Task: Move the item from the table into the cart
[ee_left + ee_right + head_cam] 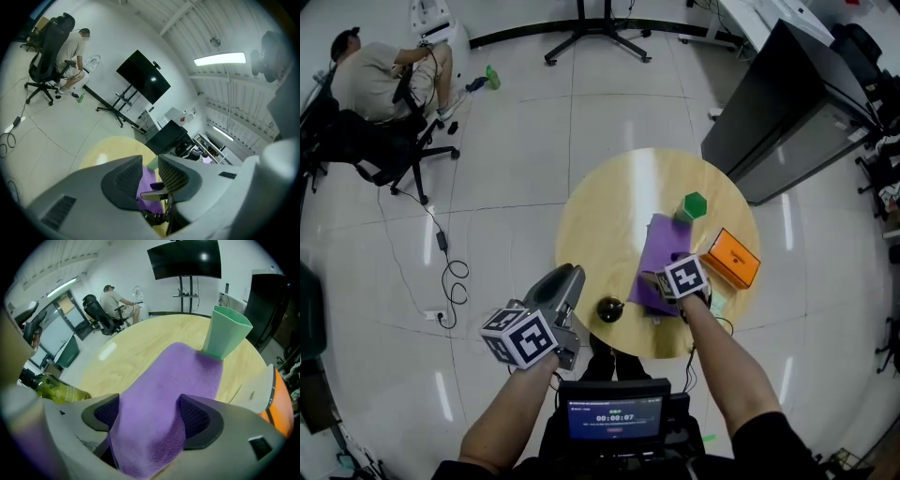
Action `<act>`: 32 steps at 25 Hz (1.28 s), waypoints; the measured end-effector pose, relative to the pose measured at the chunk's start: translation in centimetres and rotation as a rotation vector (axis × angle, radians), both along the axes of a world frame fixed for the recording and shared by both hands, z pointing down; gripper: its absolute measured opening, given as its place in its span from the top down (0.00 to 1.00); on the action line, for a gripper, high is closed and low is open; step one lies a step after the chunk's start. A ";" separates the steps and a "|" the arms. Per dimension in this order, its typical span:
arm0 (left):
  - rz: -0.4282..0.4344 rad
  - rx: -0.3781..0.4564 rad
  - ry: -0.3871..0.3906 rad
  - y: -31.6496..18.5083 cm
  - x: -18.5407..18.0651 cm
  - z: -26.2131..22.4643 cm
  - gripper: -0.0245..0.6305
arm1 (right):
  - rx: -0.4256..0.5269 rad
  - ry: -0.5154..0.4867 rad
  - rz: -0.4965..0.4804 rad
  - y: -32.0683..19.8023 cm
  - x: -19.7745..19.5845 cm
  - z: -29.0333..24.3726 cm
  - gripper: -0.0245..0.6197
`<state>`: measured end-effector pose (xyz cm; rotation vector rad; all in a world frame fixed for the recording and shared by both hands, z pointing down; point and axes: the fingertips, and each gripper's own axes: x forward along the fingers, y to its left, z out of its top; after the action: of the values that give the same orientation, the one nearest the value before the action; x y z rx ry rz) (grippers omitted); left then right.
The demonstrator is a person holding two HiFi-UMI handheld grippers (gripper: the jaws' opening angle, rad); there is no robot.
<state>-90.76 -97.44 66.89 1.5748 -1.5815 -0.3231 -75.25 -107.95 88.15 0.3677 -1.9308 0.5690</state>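
Right gripper view, unlike head view, shows purple cloth (174, 373) inside right gripper (150, 413).

Right hand-held gripper (149, 412): jaws are closed on a bunched fold of cloth, and both pads are touched by it.
Purple cloth (174, 373): spread over the bench away from the jaws.
Green cup (227, 335): stood upright at the cloth's far edge.
Bench (133, 347): round, made of light wood.
Olive bottle (55, 390): seen at the left edge.
Orange box (282, 406): partly seen at the right edge.
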 end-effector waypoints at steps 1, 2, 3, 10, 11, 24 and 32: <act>0.000 0.000 0.004 -0.2 0.0 0.1 0.78 | 0.012 0.013 -0.003 -0.2 0.0 0.0 0.33; -0.001 0.001 0.007 -0.3 0.1 0.2 0.78 | 0.029 0.021 -0.012 -0.4 -0.1 0.1 0.38; -0.002 0.002 0.009 -0.4 0.0 0.4 0.78 | 0.045 0.027 -0.024 -0.5 -0.3 0.3 0.42; -0.011 -0.002 0.016 -0.6 0.2 1.2 0.78 | 0.015 0.034 -0.030 0.1 -0.5 0.5 0.80; -0.012 -0.001 0.016 -0.6 0.2 1.1 0.78 | 0.018 0.027 -0.022 0.1 -0.4 0.4 0.81; -0.018 0.009 0.004 0.0 0.4 0.0 0.78 | 0.008 0.016 0.040 -0.2 0.7 0.5 0.94; -0.014 0.066 -0.010 2.1 1.5 -5.4 0.78 | 0.042 -0.148 0.079 2.3 1.6 -8.0 0.94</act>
<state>-89.29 -95.38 61.54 1.6184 -1.6050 -0.3794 -73.67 -105.62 80.19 0.4406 -2.0802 0.6220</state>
